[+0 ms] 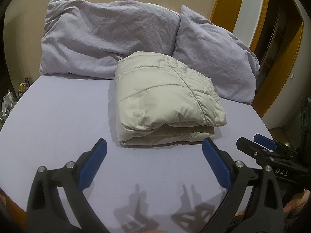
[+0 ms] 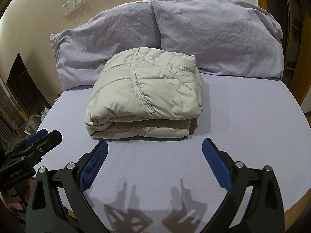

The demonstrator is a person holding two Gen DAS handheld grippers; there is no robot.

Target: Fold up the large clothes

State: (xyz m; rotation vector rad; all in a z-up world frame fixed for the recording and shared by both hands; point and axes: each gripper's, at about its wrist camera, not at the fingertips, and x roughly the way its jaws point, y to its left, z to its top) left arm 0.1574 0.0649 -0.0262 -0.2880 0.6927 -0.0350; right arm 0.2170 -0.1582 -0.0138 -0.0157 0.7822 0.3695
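A beige quilted puffer jacket (image 1: 165,99) lies folded into a thick bundle on the lilac bed sheet (image 1: 58,120), just in front of the pillows. It also shows in the right wrist view (image 2: 145,95). My left gripper (image 1: 154,145) is open and empty, held above the sheet a little short of the bundle's near edge. My right gripper (image 2: 155,145) is open and empty too, just short of the same edge. The right gripper shows at the right edge of the left wrist view (image 1: 256,143), and the left gripper at the left edge of the right wrist view (image 2: 45,136).
Two lilac pillows (image 1: 108,40) (image 1: 215,58) lean against the beige wall behind the jacket. A wooden door frame (image 1: 279,62) stands to the right of the bed. Small items sit beside the bed on the left (image 1: 7,101). A wall socket panel (image 2: 74,3) is above the pillows.
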